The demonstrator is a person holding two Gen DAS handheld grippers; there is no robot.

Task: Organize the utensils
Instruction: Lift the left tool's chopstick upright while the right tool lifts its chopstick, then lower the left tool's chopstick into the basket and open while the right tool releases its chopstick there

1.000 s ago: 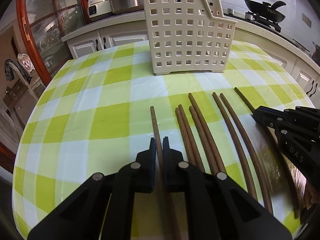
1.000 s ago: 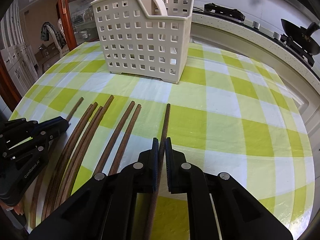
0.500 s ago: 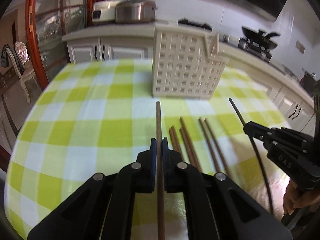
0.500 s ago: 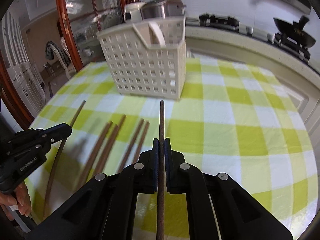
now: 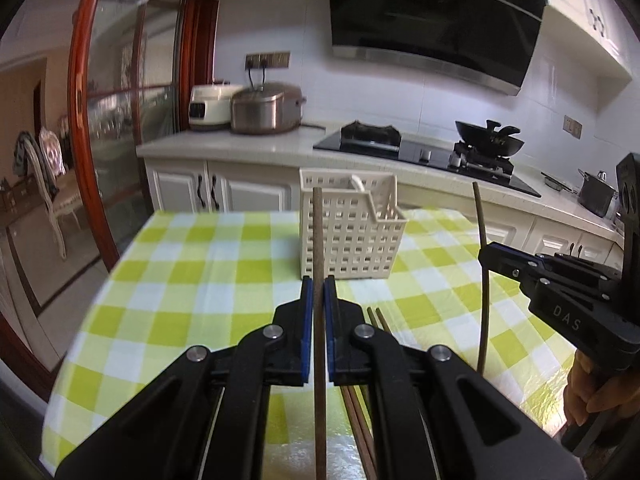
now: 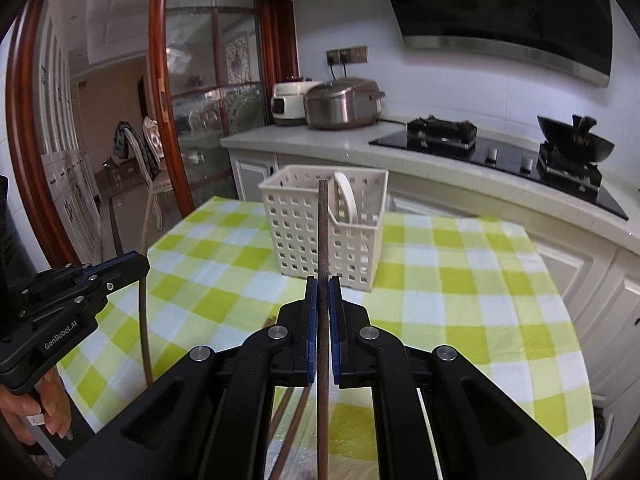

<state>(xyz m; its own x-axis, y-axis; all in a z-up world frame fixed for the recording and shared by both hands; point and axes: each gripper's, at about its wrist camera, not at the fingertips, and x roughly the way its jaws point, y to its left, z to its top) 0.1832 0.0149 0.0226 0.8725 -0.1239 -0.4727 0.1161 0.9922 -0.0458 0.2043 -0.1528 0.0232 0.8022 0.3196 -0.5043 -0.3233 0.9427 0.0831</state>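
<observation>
Your left gripper (image 5: 319, 292) is clamped tight on one long brown wooden chopstick (image 5: 318, 240), held clear of the round table with the green-and-white checked cloth (image 5: 192, 280). Your right gripper (image 6: 322, 294) is pinched just as tightly on a second brown chopstick (image 6: 323, 232). Both sticks point toward the cream perforated plastic utensil basket (image 5: 352, 236) standing farther back on the table. The remaining chopsticks (image 5: 360, 420) lie on the cloth below your grippers.

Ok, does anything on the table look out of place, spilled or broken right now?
Nothing looks spilled or damaged. The white basket stands upright on the checked tablecloth. A few loose chopsticks lie outside it, not yet sorted. Each hand-held gripper, left and right, grips one chopstick above the table.
</observation>
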